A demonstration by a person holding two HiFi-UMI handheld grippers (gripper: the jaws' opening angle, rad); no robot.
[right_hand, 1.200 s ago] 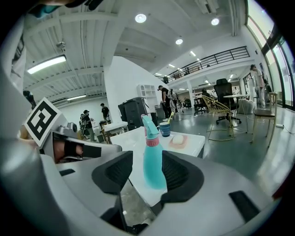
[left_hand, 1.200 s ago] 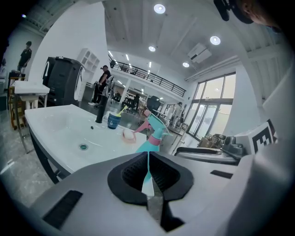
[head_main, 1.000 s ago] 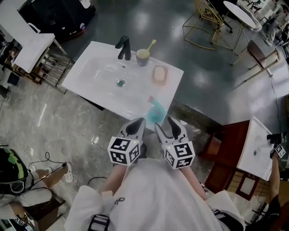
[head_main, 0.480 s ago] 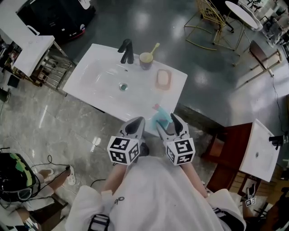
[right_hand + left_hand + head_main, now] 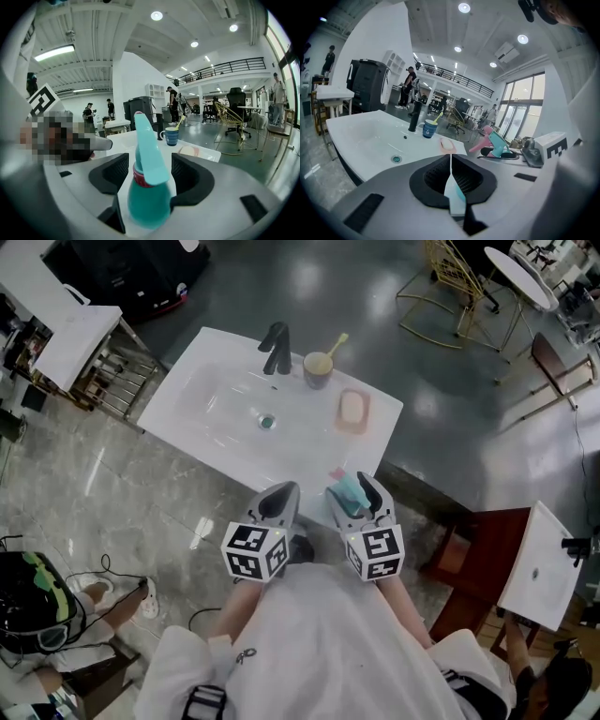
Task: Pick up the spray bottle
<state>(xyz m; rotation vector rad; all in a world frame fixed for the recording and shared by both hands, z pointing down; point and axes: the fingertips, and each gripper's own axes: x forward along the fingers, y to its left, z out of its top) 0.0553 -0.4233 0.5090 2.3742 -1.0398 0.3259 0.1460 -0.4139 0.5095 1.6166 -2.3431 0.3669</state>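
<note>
Dark polished flooring surrounds a white washbasin (image 5: 216,413) in an open showroom, where the teal spray bottle (image 5: 143,201) stands at the basin's near right corner. It sits between the jaws of the right gripper (image 5: 353,493), which have just been opening and stand wide, neither pad seen pressing; the left gripper (image 5: 279,502) hangs just beside, jaws closed together on nothing. Smooth, round-bodied plastic holding liquid, the bottle looks fairly light but liable to slip or tip, so the surest hold is judged to be across its belly, clear of the trigger head (image 5: 146,145).

Upper rim of white washbasin (image 5: 206,418): black tap (image 5: 276,336), blue cup (image 5: 318,369), pink soap dish (image 5: 352,411). Lower-right corner: teal spray bottle (image 5: 350,492); left half open.
</note>
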